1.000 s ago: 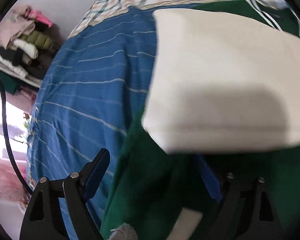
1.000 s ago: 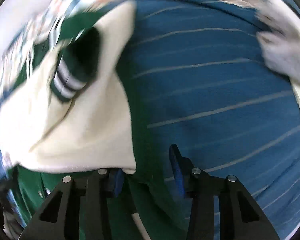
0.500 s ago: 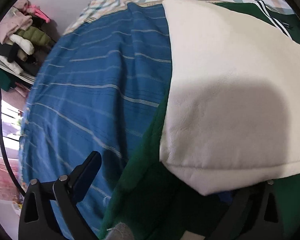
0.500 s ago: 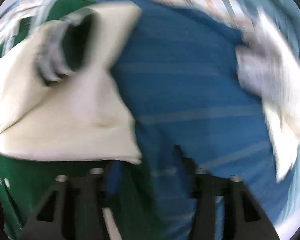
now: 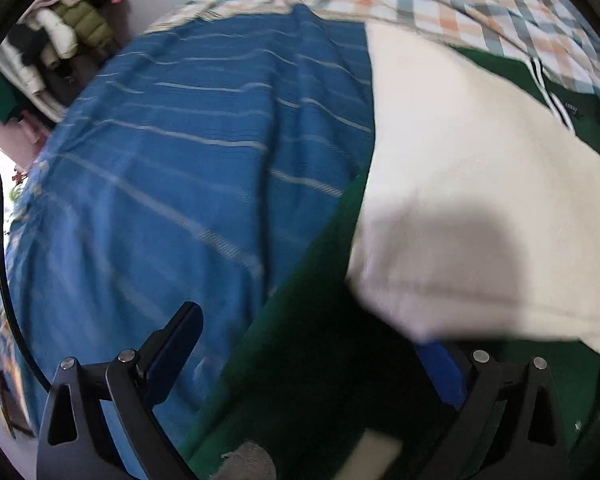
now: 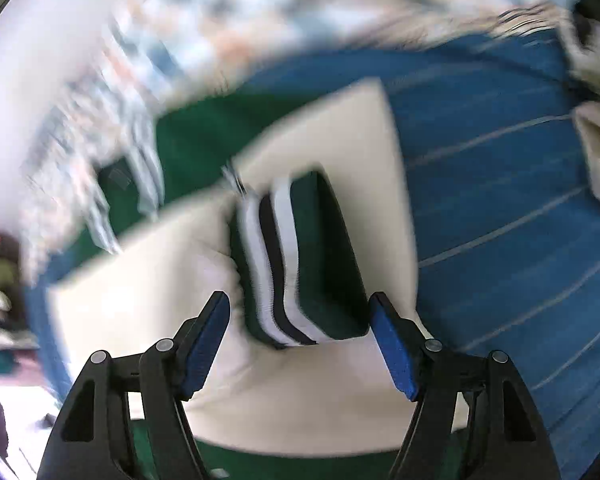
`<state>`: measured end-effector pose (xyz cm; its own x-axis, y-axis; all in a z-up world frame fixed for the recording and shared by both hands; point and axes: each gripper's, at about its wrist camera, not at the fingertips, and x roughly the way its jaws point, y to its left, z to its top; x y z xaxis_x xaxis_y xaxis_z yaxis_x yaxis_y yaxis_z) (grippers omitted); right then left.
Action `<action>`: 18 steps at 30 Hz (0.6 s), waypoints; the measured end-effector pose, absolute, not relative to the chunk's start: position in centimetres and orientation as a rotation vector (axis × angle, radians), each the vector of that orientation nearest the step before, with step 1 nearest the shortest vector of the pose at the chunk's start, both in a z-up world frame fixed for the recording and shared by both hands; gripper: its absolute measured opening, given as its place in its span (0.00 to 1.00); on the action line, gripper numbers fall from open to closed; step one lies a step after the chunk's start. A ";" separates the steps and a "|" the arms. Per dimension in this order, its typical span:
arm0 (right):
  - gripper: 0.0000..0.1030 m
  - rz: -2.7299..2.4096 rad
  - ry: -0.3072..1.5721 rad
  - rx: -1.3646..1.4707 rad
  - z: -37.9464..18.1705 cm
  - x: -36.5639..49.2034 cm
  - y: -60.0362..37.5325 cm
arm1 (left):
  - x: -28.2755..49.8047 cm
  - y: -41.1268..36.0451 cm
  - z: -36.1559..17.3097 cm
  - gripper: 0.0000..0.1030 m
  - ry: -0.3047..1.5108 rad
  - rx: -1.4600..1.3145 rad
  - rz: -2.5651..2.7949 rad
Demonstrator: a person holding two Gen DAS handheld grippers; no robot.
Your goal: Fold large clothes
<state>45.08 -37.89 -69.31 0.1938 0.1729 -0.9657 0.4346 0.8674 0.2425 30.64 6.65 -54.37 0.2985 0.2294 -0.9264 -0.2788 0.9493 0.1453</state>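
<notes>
step: we are mid-fold on the green-and-cream jacket (image 6: 308,400), lying on the bed (image 5: 172,184) | left tongs (image 5: 312,352) wide over its left hem | right tongs (image 6: 300,340) wide above striped cuff (image 6: 276,264) | next: we judge a regrip of the near hem, then fold it far

Spread fingers (image 6: 392,350) over blurred, seemingly cream-and-green jacket (image 6: 300,392).

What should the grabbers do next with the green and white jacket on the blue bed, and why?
Probably lower the right gripper onto the green striped cuff and close. Its jaws are open, with the cuff just ahead between them, lying loose on the cream sleeve of the green and cream jacket. The left gripper is open too, so nothing on the blue striped bedspread is held.
</notes>
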 end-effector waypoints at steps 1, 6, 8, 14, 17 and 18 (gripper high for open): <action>0.32 -0.229 1.390 0.480 -69.8 45.6 -37.5 | 29.9 6.6 -53.8 1.00 1.216 -0.046 0.340; 0.10 -0.316 1.271 0.454 -65.9 44.1 -38.8 | 27.6 6.0 -50.7 1.00 1.194 0.020 0.376; 0.10 -0.392 1.212 0.485 -63.7 41.9 -40.1 | 28.8 5.9 -49.7 1.00 1.172 -0.006 0.360; 0.24 -0.299 1.415 0.543 -67.7 41.9 -42.2 | 36.0 3.0 -50.3 1.00 1.126 0.075 0.364; 0.46 -0.329 1.372 0.573 -65.9 40.3 -43.3 | 40.3 2.3 -53.9 1.00 1.197 0.167 0.401; 0.47 -0.330 1.353 0.585 -65.1 39.3 -43.6 | 41.2 2.3 -55.0 1.00 1.210 0.196 0.403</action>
<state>39.28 -43.55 -65.14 0.2015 0.1078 -0.9735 0.5443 0.8140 0.2028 41.22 2.27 -54.96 0.2938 0.4030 -0.8668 -0.1973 0.9128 0.3575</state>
